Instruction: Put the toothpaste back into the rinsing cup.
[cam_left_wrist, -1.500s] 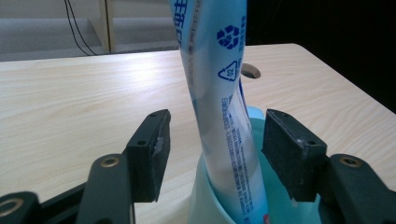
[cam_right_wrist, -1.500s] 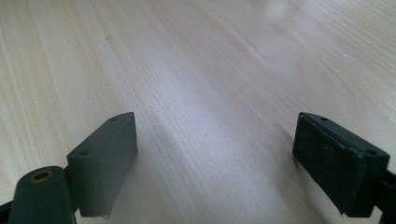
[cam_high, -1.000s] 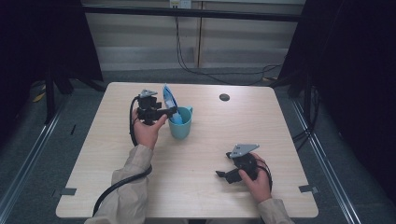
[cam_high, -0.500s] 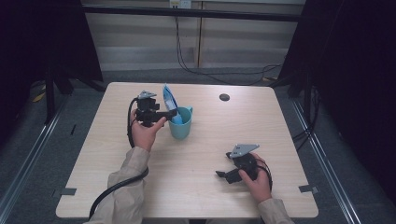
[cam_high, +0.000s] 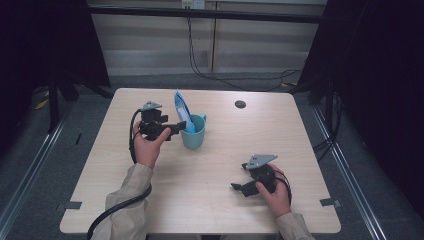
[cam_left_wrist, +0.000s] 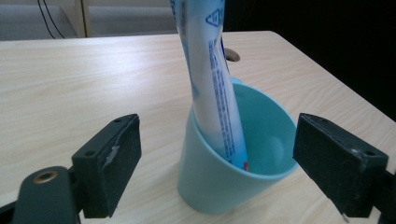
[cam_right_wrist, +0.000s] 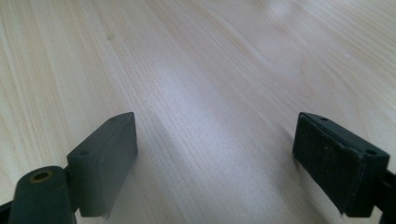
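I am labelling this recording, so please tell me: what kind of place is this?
Probably a lab recording station: a bare wooden table, dark curtains around it, and hand-held cabled tools, the left tool at a blue cup.

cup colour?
Light turquoise cup, plain, no pattern; the left gripper view shows it best.

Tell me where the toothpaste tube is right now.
The toothpaste tube stands tilted inside the teal cup, left of the table's centre in the high view, between the left gripper's open jaws.

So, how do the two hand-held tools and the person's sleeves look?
Both are black: the left tool and the right tool each carry a grey three-cornered plate on top and end in two flat rectangular jaw pads. A black cable trails from the left one. The sleeves are beige.
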